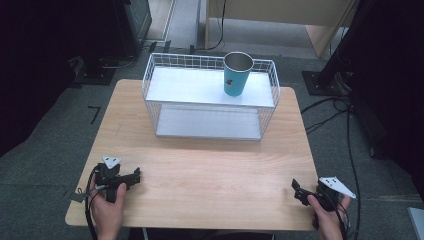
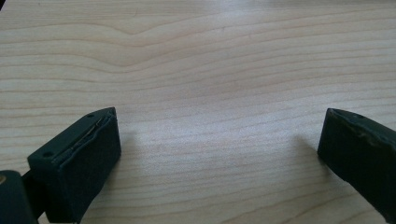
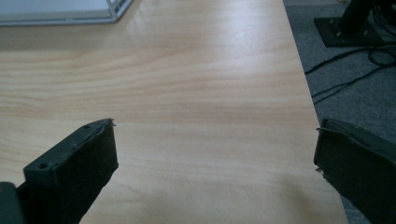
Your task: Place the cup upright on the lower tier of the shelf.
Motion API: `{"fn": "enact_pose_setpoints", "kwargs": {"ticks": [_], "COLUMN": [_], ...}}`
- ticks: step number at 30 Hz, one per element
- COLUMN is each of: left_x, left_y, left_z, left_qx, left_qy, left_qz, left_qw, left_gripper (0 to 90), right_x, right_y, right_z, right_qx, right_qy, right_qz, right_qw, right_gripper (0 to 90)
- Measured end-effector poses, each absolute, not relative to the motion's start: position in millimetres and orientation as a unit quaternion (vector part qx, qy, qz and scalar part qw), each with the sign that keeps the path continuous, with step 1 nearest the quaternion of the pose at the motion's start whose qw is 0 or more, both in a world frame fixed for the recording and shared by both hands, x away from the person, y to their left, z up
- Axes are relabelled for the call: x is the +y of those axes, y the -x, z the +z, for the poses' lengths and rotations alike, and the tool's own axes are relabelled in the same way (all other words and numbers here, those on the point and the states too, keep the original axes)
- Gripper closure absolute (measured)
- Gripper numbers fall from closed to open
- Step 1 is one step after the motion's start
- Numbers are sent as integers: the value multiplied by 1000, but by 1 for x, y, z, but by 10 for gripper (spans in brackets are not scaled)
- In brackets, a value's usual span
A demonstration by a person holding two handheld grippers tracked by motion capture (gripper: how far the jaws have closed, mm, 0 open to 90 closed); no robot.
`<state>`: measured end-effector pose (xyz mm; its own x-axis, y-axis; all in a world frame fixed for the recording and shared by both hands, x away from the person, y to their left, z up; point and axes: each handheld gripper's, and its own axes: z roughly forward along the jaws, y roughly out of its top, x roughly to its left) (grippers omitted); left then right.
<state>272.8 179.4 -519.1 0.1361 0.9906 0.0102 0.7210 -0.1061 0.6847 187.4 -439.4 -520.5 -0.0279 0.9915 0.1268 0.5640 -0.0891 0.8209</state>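
At the near edge of the tabletop [image 1: 200, 180], the left gripper [image 1: 134, 176] and right gripper [image 1: 296, 189] rest in the person's hands, jaws spread wide and empty. Well beyond both, the blue cup [image 1: 237, 73] stands upright on the top shelf of the white wire rack [image 1: 160, 95].

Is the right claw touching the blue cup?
Apart. The high view shows the right claw at the table's near edge, with bare wood between it and the cup on the rack's top shelf.
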Motion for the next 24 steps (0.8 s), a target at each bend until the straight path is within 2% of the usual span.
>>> {"fn": "enact_pose_setpoints", "kwargs": {"ticks": [9, 12, 24], "left_x": [179, 179, 179], "left_y": [-273, -273, -273], "left_z": [-519, -519, -519], "left_qx": [610, 609, 610], "left_qy": [-702, -702, -702], "left_qz": [246, 246, 246], "left_qw": [274, 274, 274], "left_gripper": [0, 0, 0], "right_x": [-439, -434, -431], "right_y": [-175, -173, -170], "right_z": [-524, -531, -533], "right_qx": [625, 641, 640], "right_qy": [-655, -650, -647], "right_qz": [329, 296, 302], "right_qw": [267, 281, 284], "right_gripper": [0, 0, 0]}}
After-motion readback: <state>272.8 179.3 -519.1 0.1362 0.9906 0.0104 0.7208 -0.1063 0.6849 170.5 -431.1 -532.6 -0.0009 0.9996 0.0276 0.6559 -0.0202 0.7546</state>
